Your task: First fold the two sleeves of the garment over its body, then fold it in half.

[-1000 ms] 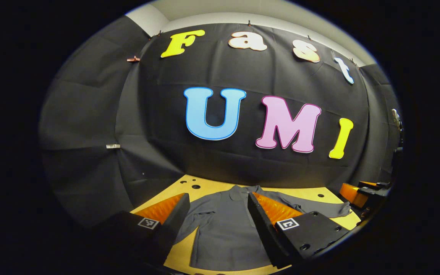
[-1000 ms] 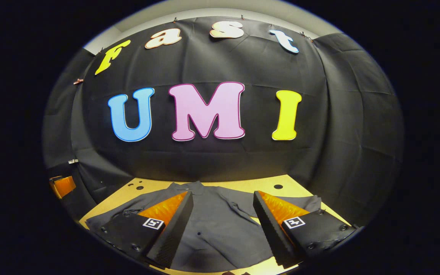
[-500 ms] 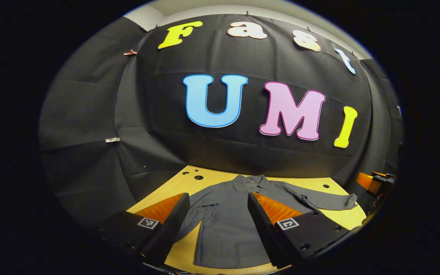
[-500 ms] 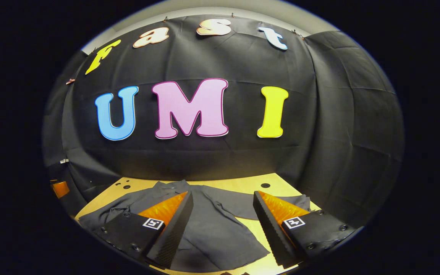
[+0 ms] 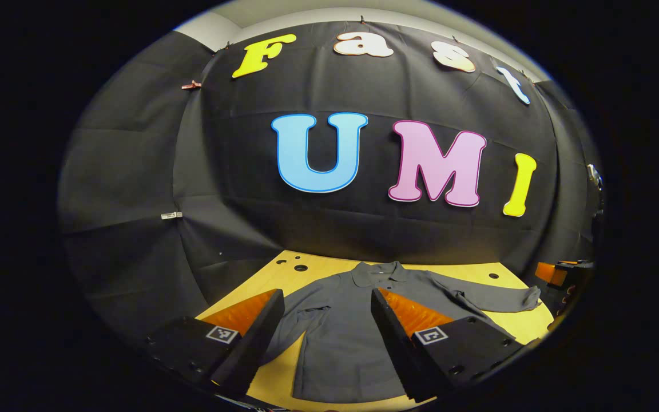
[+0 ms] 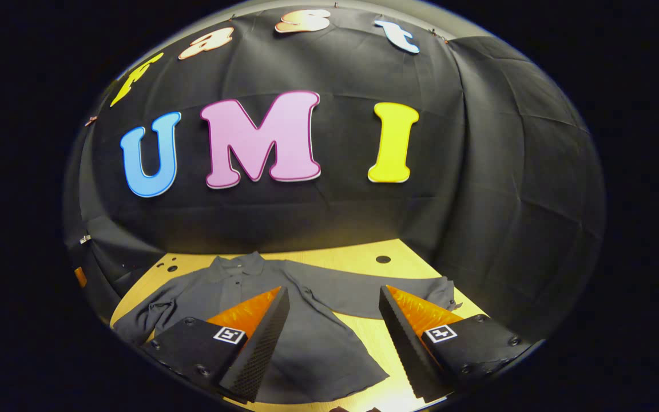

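Note:
A dark grey long-sleeved shirt (image 5: pixel 335 343) with a collar (image 5: pixel 376 273) lies flat, collar toward the wall, on a yellow wooden table (image 5: pixel 329 265). One sleeve (image 5: pixel 495 297) stretches out to the right; the other sleeve (image 5: pixel 302 317) lies bent along the body's left side. My left gripper (image 5: pixel 325 294) hovers open above the shirt's body, holding nothing. In the right gripper view the shirt (image 6: pixel 249 292) sits left of centre, and its outstretched sleeve (image 6: pixel 364 294) runs between the fingers of my open right gripper (image 6: pixel 334 290), which hangs above it.
The table (image 6: pixel 335 254) ends at the black cloth wall behind. Round holes (image 5: pixel 301 267) mark its far left corner, and another hole (image 6: pixel 382 259) lies at the far right. The other gripper (image 5: pixel 558 274) shows at the right edge of the left gripper view.
The right gripper has shifted to the right and tipped down, so the shirt slid left and more table shows. The left gripper rose slightly. Both stayed open; the shirt has not moved.

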Demonstrator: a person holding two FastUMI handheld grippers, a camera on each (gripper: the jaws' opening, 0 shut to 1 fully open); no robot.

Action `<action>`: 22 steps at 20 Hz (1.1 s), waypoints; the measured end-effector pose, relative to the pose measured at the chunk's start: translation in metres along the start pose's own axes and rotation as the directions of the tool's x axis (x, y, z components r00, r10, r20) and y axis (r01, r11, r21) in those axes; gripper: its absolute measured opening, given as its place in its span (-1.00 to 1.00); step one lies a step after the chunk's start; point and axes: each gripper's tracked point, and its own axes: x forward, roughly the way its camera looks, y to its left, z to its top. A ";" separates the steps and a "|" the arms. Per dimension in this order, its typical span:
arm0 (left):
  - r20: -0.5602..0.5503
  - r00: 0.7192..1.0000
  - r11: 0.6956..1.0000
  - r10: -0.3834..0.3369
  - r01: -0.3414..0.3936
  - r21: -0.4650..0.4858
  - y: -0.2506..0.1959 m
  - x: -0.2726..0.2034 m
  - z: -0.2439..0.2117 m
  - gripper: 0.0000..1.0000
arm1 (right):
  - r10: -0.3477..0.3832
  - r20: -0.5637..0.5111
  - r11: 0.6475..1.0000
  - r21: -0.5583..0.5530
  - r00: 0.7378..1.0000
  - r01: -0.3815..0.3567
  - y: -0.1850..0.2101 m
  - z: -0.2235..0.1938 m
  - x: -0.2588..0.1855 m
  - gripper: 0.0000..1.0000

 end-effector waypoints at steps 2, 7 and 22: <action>-0.018 1.000 1.000 0.003 -0.003 0.003 -0.002 0.003 -0.005 0.92 | -0.024 -0.019 1.000 -0.008 1.000 0.024 -0.015 -0.003 0.012 0.95; -0.044 0.999 0.999 0.026 -0.024 0.028 -0.002 0.011 -0.015 0.92 | -0.069 -0.092 0.997 0.039 0.993 0.072 -0.052 -0.016 0.045 0.94; -0.137 0.987 0.996 0.082 -0.078 0.039 -0.049 0.040 -0.044 0.93 | -0.299 -0.339 0.935 0.085 0.892 0.345 -0.217 -0.100 0.168 0.96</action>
